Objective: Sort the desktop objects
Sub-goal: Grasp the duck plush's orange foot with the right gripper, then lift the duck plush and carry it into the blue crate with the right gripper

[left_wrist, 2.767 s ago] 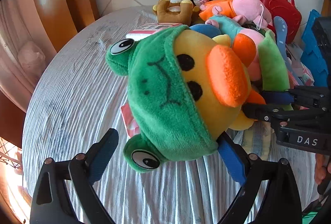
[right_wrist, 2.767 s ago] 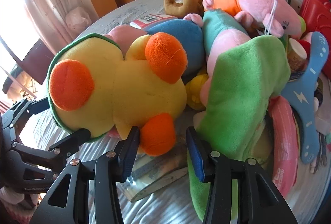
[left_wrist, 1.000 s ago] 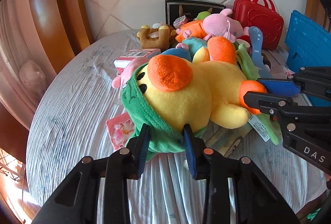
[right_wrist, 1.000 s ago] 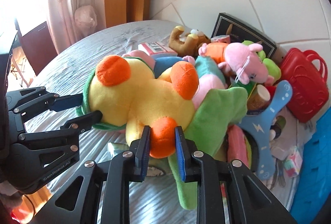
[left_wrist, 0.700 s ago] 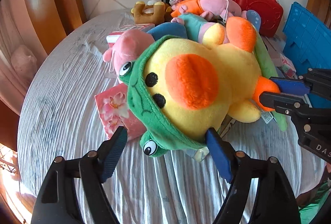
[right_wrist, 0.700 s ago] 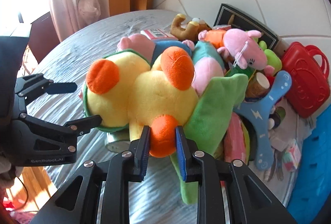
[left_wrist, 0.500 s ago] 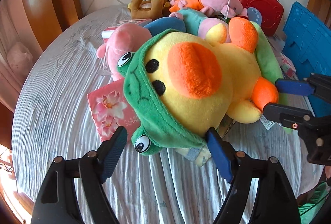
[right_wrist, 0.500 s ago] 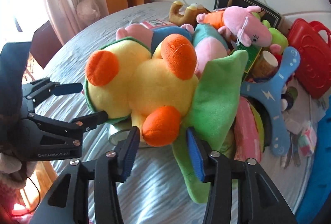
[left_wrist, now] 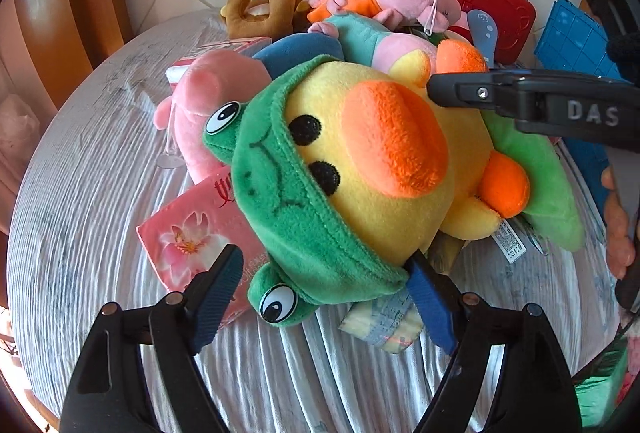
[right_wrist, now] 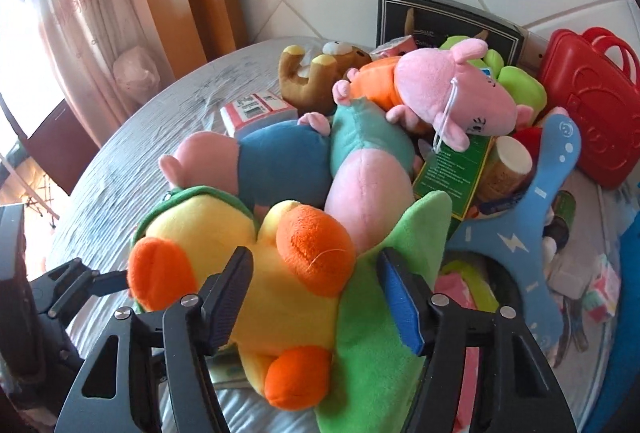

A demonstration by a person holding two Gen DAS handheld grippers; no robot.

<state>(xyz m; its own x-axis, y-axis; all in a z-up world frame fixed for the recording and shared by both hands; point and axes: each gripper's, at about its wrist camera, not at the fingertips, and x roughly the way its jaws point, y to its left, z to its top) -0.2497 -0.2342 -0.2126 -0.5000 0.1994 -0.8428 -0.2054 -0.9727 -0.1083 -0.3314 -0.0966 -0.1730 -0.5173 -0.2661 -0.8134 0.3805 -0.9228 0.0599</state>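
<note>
Item: yellow plush duck with orange beak and feet and a green frog hood point(left_wrist: 360, 169), lying on its side on the round table under a grey-white ribbed cloth point(left_wrist: 80, 193), at the near edge of a heap of toys.

Left hand-held gripper point(left_wrist: 324, 293): jaws spread wide, having just been opening; the hooded head sits between them, the right blue pad against the hood's edge, the left pad clear of it. Released, not gripping.

Right hand-held gripper point(right_wrist: 316, 297): jaws part-open, having just narrowed slightly; the duck's body and one orange foot lie between them. No squeeze on the plush is visible.

Just left of the left gripper: pink tissue packet with a flower print point(left_wrist: 196, 237), partly under the duck's head.

Beyond both grippers: pink pig plush in a blue top point(right_wrist: 260, 161), pink pig plush in orange point(right_wrist: 448, 93), brown bear plush point(right_wrist: 316, 73), red plastic toy case point(right_wrist: 588, 105), black box point(right_wrist: 436, 17) against the tiled wall.
</note>
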